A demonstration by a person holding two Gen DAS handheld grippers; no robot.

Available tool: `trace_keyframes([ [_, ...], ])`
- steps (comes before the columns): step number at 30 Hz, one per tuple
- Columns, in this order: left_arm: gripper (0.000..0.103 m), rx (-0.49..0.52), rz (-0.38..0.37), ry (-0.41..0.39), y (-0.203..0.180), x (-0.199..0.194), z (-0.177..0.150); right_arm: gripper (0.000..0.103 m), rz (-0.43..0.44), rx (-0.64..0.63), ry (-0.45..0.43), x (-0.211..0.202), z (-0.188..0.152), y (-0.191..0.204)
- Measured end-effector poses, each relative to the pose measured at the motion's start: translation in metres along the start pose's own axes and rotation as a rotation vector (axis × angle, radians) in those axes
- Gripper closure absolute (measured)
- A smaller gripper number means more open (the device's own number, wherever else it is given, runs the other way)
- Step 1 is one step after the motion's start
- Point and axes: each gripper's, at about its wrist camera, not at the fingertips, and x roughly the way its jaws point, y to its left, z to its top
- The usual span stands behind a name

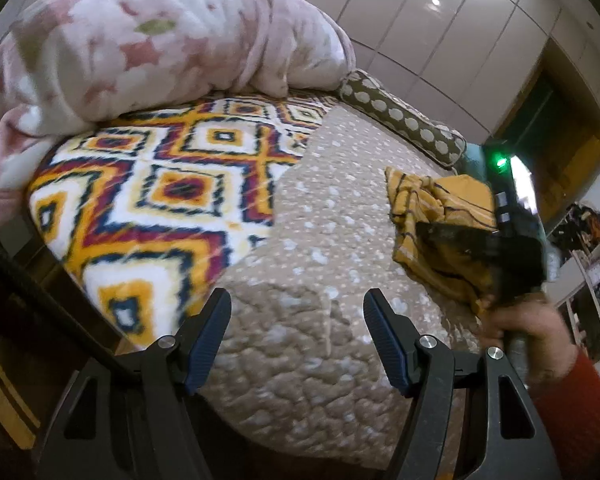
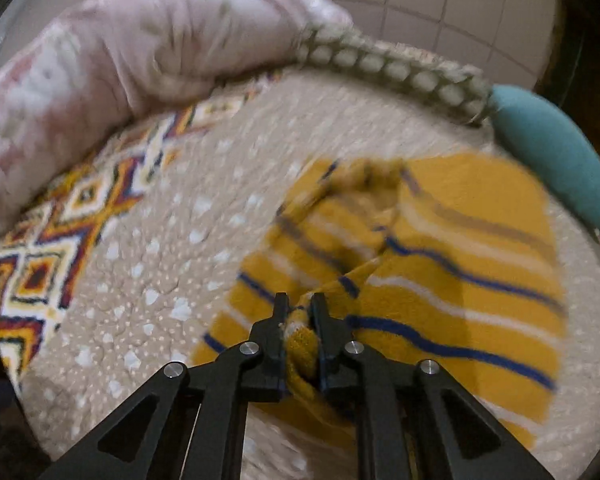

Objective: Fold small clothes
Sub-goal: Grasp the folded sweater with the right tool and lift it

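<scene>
A small mustard-yellow garment with blue and white stripes (image 2: 452, 264) lies crumpled on the beige dotted quilt (image 2: 172, 264). My right gripper (image 2: 300, 304) is shut on a fold of its cloth, which bunches up between the two black fingers. In the left wrist view the same striped garment (image 1: 440, 208) sits at the right, with the right gripper's dark blurred body (image 1: 500, 256) and a hand in a red sleeve (image 1: 540, 332) over it. My left gripper (image 1: 298, 300) stands open above bare quilt (image 1: 320, 240), well left of the garment, with nothing between its blue pads.
A pink floral blanket (image 1: 140, 40) is heaped at the back left. A diamond-patterned cover (image 1: 148, 188) lies beside the quilt. A dotted bolster (image 1: 404, 124) and a teal cushion (image 2: 556, 160) line the far edge. Wardrobe doors (image 1: 440, 32) stand behind the bed.
</scene>
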Motion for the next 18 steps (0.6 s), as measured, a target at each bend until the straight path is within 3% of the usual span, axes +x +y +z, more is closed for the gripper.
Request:
trace_keyframes([
  [6, 0.035, -0.018, -0.021, -0.001, 0.002, 0.002, -0.002, 0.090, -0.027, -0.068, 0.005, 0.010, -0.006, 0.007],
  [9, 0.035, -0.017, -0.046, 0.013, -0.004, 0.004, -0.004, 0.086, 0.007, -0.115, 0.016, 0.008, -0.009, 0.008],
  [12, 0.035, 0.007, -0.057, 0.023, -0.012, 0.003, -0.006, 0.076, 0.145, -0.107, 0.036, -0.009, -0.010, 0.000],
  [15, 0.035, 0.034, -0.063, 0.016, -0.022, 0.002, -0.001, 0.055, 0.291, -0.051, -0.016, -0.048, -0.015, -0.021],
  [17, 0.035, 0.061, -0.082, 0.022, -0.035, 0.008, 0.007, 0.041, 0.341, -0.011, -0.059, -0.073, -0.023, -0.041],
  [18, 0.035, 0.075, -0.102, 0.027, -0.042, 0.011, 0.011, 0.039, 0.350, 0.017, -0.083, -0.088, -0.031, -0.057],
])
